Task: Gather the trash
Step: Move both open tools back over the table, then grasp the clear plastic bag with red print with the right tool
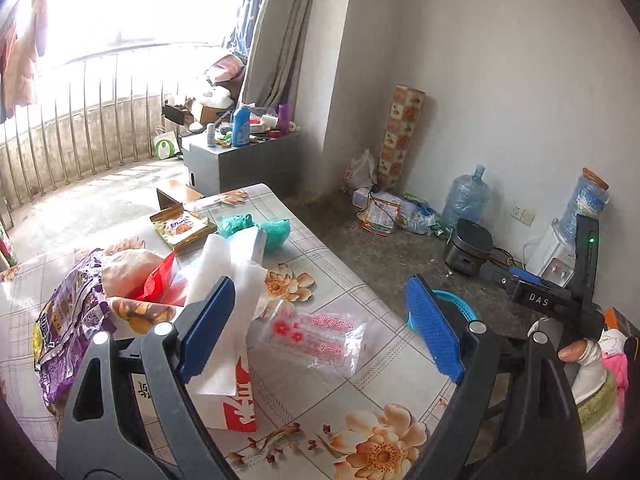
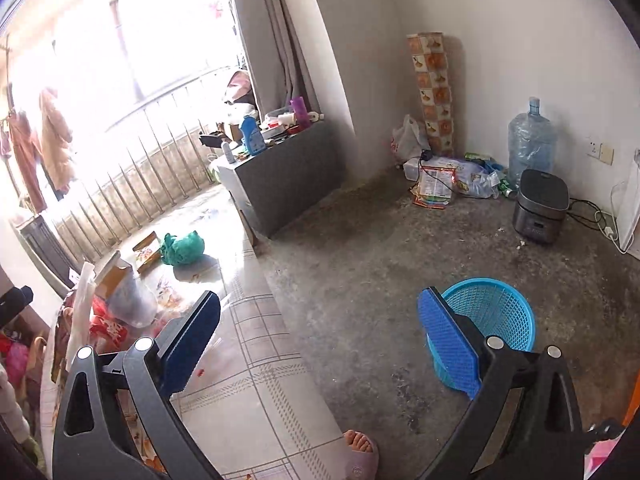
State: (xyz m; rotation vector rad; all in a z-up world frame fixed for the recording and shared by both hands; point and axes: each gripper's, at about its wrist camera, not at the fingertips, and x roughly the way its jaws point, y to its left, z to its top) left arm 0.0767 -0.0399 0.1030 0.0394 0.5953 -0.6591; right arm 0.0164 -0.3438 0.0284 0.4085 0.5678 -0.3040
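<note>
Trash lies on a table with a flower-print cloth (image 1: 336, 264). A clear plastic bag with red flowers (image 1: 316, 336) lies between the open jaws of my left gripper (image 1: 320, 332), which hovers above it, empty. A white paper bag with red print (image 1: 232, 312) lies against its left pad. A purple snack bag (image 1: 68, 320), a yellow snack packet (image 1: 180, 226) and a green plastic bag (image 1: 256, 228) lie further back. My right gripper (image 2: 320, 344) is open and empty over the table's right edge (image 2: 256, 320). A blue mesh basket (image 2: 496, 312) stands on the floor behind its right pad.
A grey cabinet (image 2: 280, 172) with bottles stands by the balcony railing. A rice cooker (image 2: 540, 212), a water jug (image 2: 530, 140) and loose packets (image 2: 436, 184) lie along the far wall. A slippered foot (image 2: 360, 456) is beside the table. The right gripper shows in the left wrist view (image 1: 560, 300).
</note>
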